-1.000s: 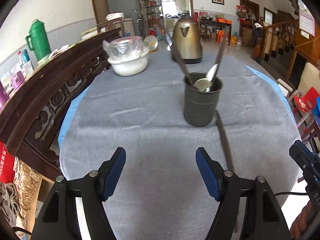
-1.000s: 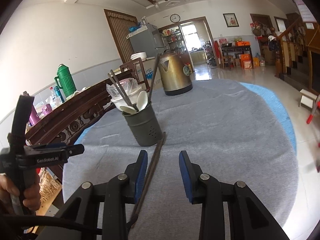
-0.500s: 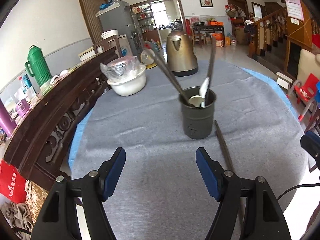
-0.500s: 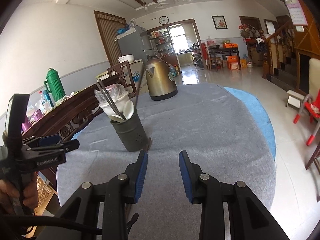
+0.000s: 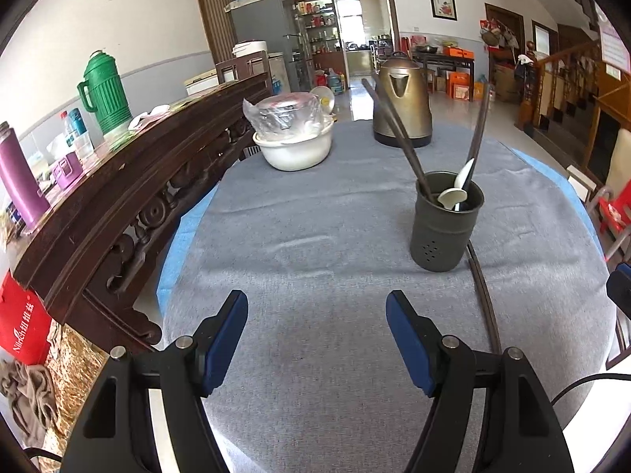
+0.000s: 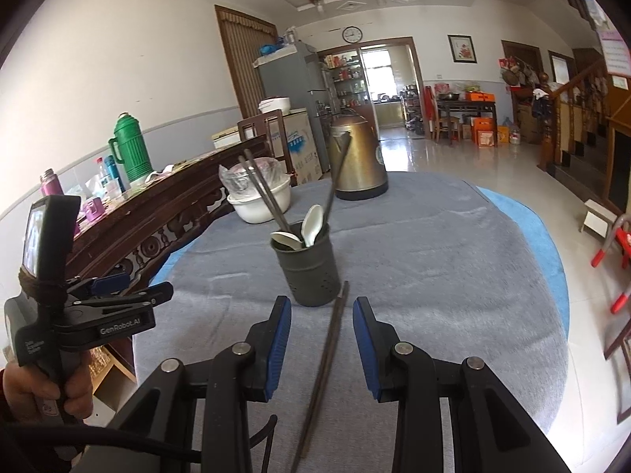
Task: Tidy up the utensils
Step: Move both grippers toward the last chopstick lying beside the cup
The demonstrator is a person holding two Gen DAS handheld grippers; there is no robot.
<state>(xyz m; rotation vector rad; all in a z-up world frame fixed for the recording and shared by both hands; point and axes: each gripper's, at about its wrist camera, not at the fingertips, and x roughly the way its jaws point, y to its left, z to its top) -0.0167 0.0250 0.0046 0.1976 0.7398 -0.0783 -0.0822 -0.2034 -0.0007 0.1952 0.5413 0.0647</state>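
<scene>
A dark grey utensil holder [image 5: 443, 222] [image 6: 309, 270] stands on the grey tablecloth and holds white spoons [image 6: 313, 222] and dark chopsticks [image 5: 398, 138]. One dark chopstick [image 6: 327, 358] [image 5: 483, 299] lies flat on the cloth, its far end touching the holder's base. My right gripper [image 6: 321, 345] is open and straddles this chopstick from above, its pads apart from it. My left gripper [image 5: 315, 339] is open and empty, left of the chopstick and short of the holder; it also shows at the left in the right wrist view [image 6: 94, 307].
A bronze kettle [image 5: 402, 104] and a white bowl [image 5: 294, 149] with a plastic-wrapped pot stand at the table's far end. A carved dark wooden bench back [image 5: 130, 197] runs along the left edge. A red chair [image 5: 615, 209] stands beyond the table's right side.
My right gripper has shifted so the lying chopstick now sits between its fingers instead of left of them. My left gripper has swung left, so the holder now appears to the right.
</scene>
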